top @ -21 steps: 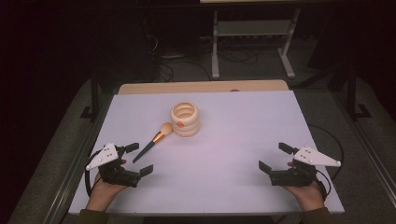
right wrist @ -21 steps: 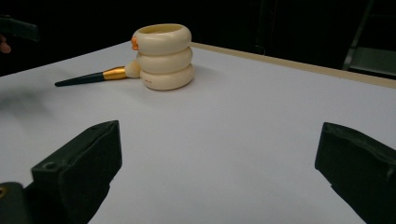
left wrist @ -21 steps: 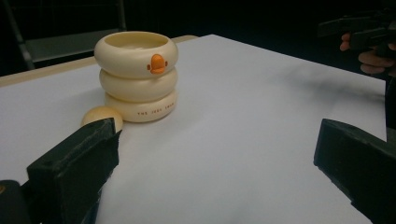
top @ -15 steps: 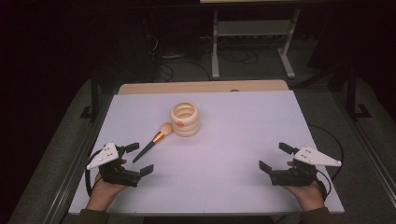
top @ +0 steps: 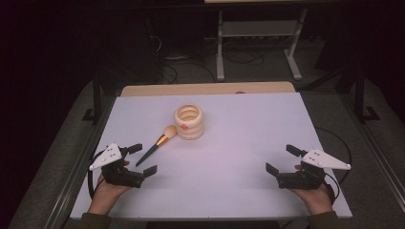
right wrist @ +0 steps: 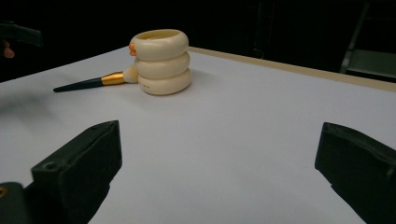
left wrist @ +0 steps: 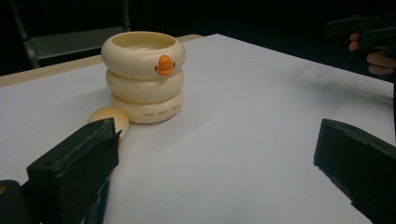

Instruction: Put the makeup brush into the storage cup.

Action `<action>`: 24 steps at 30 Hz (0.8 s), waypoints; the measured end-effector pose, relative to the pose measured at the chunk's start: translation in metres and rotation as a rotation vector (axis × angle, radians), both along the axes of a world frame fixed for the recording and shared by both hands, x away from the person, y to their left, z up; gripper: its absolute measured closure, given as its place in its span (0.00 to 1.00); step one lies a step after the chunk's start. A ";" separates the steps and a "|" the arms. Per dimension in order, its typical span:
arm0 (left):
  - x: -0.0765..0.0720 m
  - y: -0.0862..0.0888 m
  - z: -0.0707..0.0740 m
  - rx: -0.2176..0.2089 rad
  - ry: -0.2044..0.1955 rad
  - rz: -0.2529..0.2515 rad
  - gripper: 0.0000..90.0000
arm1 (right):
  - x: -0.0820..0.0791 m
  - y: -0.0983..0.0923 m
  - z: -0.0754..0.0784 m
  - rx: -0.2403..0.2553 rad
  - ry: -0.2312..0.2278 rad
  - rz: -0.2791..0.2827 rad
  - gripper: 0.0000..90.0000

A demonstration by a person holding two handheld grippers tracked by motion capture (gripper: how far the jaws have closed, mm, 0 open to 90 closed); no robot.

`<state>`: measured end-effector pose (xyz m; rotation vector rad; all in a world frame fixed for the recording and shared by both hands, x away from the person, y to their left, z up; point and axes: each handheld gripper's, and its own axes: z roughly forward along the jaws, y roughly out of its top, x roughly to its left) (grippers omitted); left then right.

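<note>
A cream ringed cup [top: 189,121] [left wrist: 143,77] [right wrist: 163,61] with an orange beak mark stands upright near the middle of the white table [top: 248,138]. A makeup brush [top: 157,143] [right wrist: 95,82] lies flat to its left, its peach head [left wrist: 110,120] against the cup's base and its dark handle pointing toward my left gripper. My left gripper [top: 142,159] [left wrist: 212,179] rests open at the near left, just short of the handle's end, nothing between its jaws. My right gripper [top: 284,159] [right wrist: 215,175] rests open and empty at the near right.
A wooden strip [top: 205,88] borders the table's far edge. Behind it on the dark floor stand a metal rack [top: 258,33] and loose cables [top: 181,67]. Dark floor runs along both sides of the table.
</note>
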<state>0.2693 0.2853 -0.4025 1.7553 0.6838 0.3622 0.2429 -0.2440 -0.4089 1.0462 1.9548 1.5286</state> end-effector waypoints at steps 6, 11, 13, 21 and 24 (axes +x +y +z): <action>0.001 -0.001 0.002 0.006 -0.001 -0.002 0.00 | -0.001 0.004 0.001 0.006 -0.006 0.006 0.00; 0.001 -0.001 0.003 0.018 -0.001 0.009 0.00 | -0.003 0.002 0.001 0.003 -0.007 0.006 0.00; 0.002 -0.002 0.004 0.018 -0.002 0.008 0.00 | -0.003 0.002 0.002 0.002 -0.013 0.004 0.00; 0.008 -0.003 0.005 0.009 0.006 0.010 0.00 | -0.004 0.000 0.003 0.002 -0.017 -0.006 0.00; 0.010 -0.004 0.005 0.008 0.010 0.010 0.00 | -0.004 0.000 0.003 0.002 -0.017 -0.008 0.00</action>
